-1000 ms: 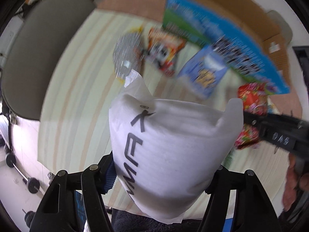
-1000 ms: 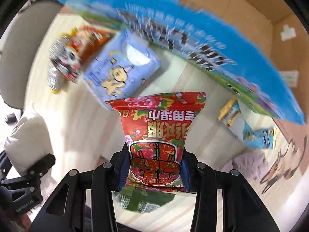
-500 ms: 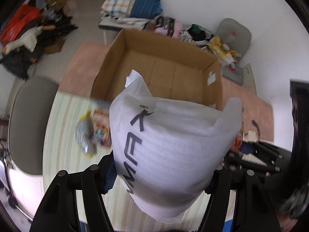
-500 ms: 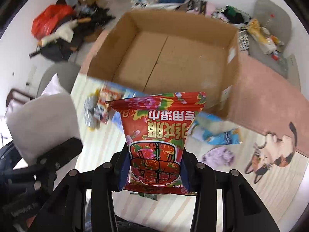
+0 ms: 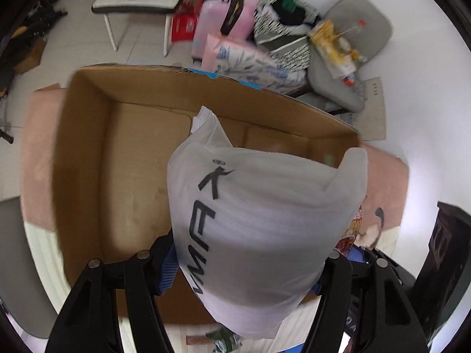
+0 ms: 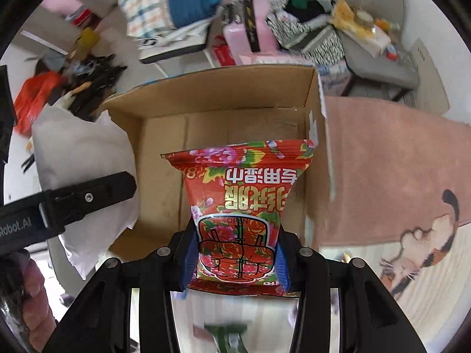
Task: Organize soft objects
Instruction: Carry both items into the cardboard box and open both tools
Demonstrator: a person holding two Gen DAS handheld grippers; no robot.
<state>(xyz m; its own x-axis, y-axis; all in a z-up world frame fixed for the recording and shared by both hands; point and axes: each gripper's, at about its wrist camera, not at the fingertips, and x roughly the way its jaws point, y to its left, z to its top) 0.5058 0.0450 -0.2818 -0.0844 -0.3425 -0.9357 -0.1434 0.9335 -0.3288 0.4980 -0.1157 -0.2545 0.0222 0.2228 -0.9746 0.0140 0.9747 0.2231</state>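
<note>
left gripper [image 5: 247, 267] clamps the white foam bag [image 5: 265, 220], right gripper [image 6: 235, 259] the red packet [image 6: 240, 214], over the box [image 6: 212, 100].

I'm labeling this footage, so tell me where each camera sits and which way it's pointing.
Left wrist: rides the left gripper, looking along its black fingers, shut on a white foam pouch, down into the open cardboard box.
Right wrist: rides the right gripper, shut on a red floral wet-wipes pack, facing the box; the left gripper and a hand show at left.
Shared: box, pouch, pink rug.
</note>
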